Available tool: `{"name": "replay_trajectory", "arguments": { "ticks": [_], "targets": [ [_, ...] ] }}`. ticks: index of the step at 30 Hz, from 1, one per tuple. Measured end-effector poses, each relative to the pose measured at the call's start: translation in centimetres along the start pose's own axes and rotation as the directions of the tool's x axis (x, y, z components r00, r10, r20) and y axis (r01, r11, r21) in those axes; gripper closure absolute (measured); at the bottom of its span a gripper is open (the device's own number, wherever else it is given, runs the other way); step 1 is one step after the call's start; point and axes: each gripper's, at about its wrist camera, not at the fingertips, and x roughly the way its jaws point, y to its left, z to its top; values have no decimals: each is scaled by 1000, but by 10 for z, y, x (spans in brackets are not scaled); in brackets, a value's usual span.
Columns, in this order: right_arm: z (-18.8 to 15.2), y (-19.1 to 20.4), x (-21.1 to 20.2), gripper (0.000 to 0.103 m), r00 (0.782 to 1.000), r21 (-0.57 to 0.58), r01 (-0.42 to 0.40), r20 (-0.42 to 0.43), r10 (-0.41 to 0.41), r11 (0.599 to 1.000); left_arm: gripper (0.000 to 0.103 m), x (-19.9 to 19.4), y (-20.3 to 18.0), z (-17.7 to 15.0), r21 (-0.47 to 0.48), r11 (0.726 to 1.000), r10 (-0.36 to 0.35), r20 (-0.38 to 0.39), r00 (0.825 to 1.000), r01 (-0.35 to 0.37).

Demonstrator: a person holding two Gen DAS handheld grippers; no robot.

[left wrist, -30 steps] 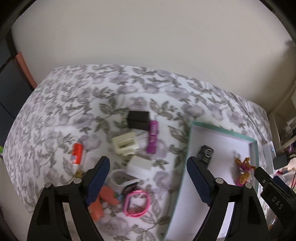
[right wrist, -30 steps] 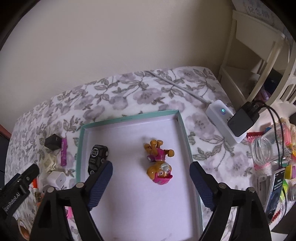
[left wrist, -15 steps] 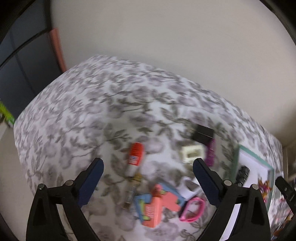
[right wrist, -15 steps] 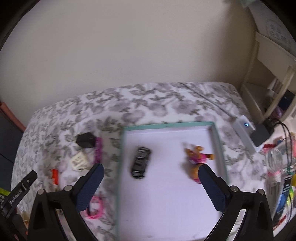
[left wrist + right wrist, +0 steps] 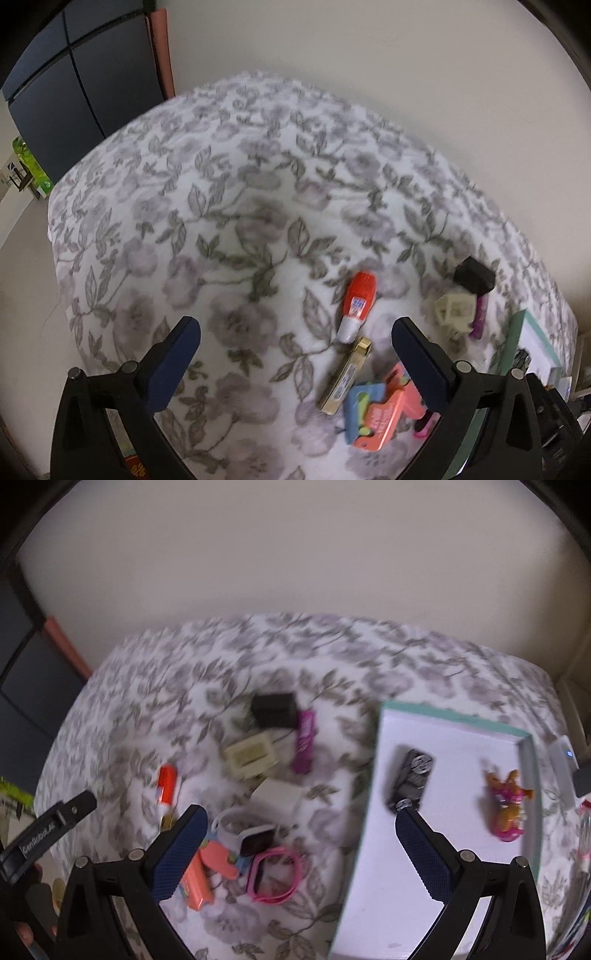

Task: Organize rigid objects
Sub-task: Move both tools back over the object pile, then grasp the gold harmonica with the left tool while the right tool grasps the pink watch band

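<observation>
both views have swung leftward since a second ago: the left wrist view, which then showed the tray's white floor, now catches only its teal edge at far right, and the right wrist view now takes in the loose clutter left of the tray.

the left gripper (image 5: 293, 328) has its jaws spread wide with nothing between them, over bare floral cloth. the right gripper (image 5: 301, 814) is likewise wide apart and empty, over the clutter and the tray's left wall.

the tray (image 5: 384, 709) holds a black toy car (image 5: 412, 773) and a pink and orange figure (image 5: 508, 806), well apart. on the table (image 5: 221, 221), left of the tray, lie an orange glue stick (image 5: 358, 299) with a small blue and white label too blurred to read, a gold bar (image 5: 345, 373), a coral and blue clip (image 5: 376, 410), a cream block (image 5: 251, 755), a black cube (image 5: 275, 709), a purple tube (image 5: 304, 740), a white watch (image 5: 247, 832) and a pink band (image 5: 275, 873).

white lettering on the black part of the other gripper at the left edge of the right wrist view reads roughly "genrobot.ai".

the table carries a white cloth printed with grey-lilac flowers and green leaves, against a plain cream wall; a dark cabinet (image 5: 74, 74) stands at the left.
</observation>
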Motion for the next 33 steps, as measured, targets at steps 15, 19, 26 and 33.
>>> {"name": "replay_trajectory", "arguments": {
  "ticks": [15,19,26,33],
  "targets": [
    [-39,25,80,13,968,-93,-20,-251,-4,995,3,76,-18,-19,56,998,46,-219,975,-35],
    [-43,25,88,16,961,-96,-26,-278,-2,995,15,85,-28,-21,61,998,28,-237,971,-14],
    [-46,18,92,18,954,-81,-68,-298,41,994,29,106,-45,-28,93,995,43,-277,960,-18],
    [-54,23,94,21,939,-123,-82,-341,36,989,35,111,-59,-28,118,993,57,-258,965,-27]
  ]
}}
